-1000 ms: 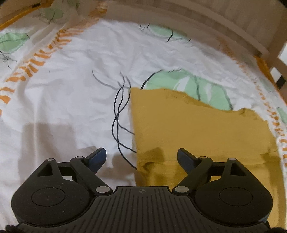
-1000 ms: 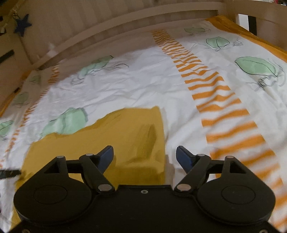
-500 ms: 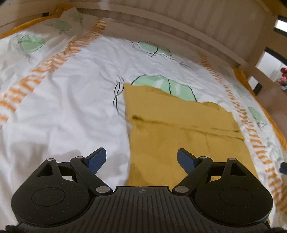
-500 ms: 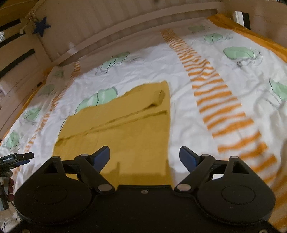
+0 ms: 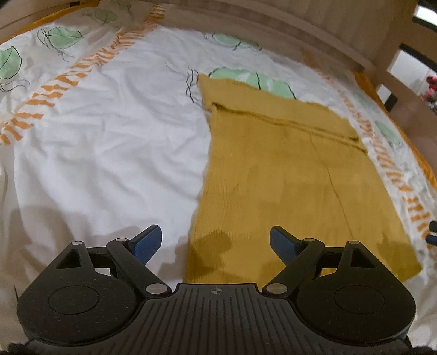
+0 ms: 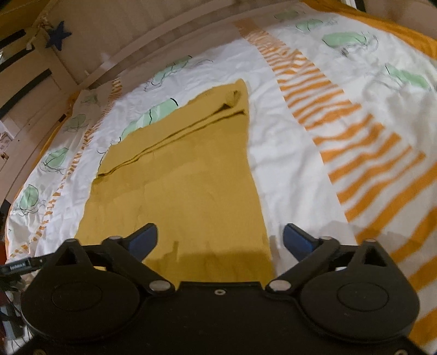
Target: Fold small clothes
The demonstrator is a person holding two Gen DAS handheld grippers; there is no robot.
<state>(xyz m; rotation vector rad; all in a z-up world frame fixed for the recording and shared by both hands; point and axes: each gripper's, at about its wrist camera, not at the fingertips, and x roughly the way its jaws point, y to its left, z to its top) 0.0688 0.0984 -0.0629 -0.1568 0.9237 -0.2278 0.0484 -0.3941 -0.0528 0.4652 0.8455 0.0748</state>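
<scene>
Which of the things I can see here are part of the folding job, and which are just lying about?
Part of the job:
- mustard-yellow garment, lying flat with its far end folded over
- left hand-held gripper, open, holding nothing
- right hand-held gripper, jaws opening, holding nothing

Just there:
- bedsheet with green leaves and orange stripes
- wooden bed frame
- blue star hanging on the frame

A bed (image 5: 109,142) fills both views, spread with a white sheet (image 6: 300,191) printed with green leaves and bands of orange stripes, and edged by a pale wooden rail along the top of the frame. A mustard-yellow garment (image 5: 286,177) lies flat on the sheet at centre right in the left wrist view, its far end folded over in a band.
</scene>
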